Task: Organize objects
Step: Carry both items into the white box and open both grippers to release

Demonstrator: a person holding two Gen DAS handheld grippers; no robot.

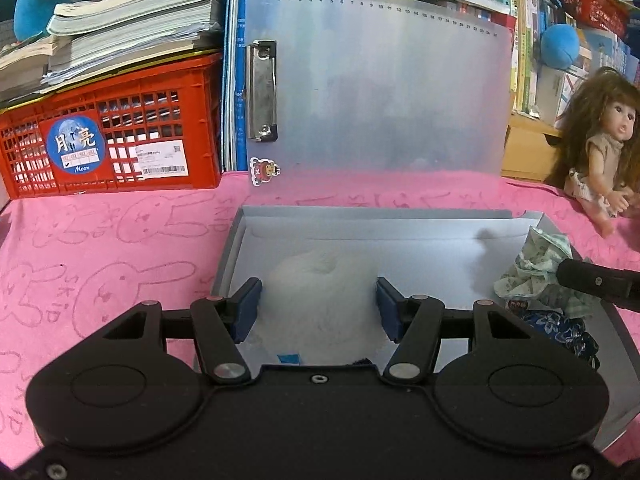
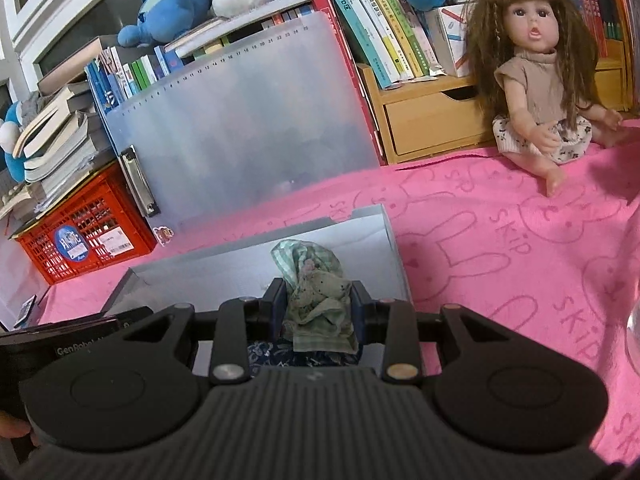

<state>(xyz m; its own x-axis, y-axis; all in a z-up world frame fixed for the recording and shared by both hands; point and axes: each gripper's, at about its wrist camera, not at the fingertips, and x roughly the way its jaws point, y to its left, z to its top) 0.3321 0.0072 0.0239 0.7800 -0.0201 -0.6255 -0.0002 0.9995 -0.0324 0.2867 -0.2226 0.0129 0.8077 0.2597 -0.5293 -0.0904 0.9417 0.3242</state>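
An open grey box (image 1: 360, 212) lies on the pink towel. My left gripper (image 1: 318, 308) reaches into it, blue pads pressed on both sides of a white fluffy bundle (image 1: 320, 280). My right gripper (image 2: 319, 308) is shut on a crumpled green checked cloth (image 2: 316, 292) over the box's (image 2: 372, 248) right end. Below it, a dark blue floral cloth (image 2: 264, 354) lies in the box. In the left wrist view the green cloth (image 1: 532, 264) hangs at the box's right side from my right gripper's fingers (image 1: 592, 284), above the blue floral cloth (image 1: 560, 332).
A frosted clipboard case (image 1: 380, 92) leans upright against books behind the box. A red crate (image 1: 112, 132) under stacked books stands at the back left. A long-haired doll (image 2: 536, 80) sits at the back right before a wooden drawer unit (image 2: 432, 120). Something of glass (image 2: 634, 336) shows at the right edge.
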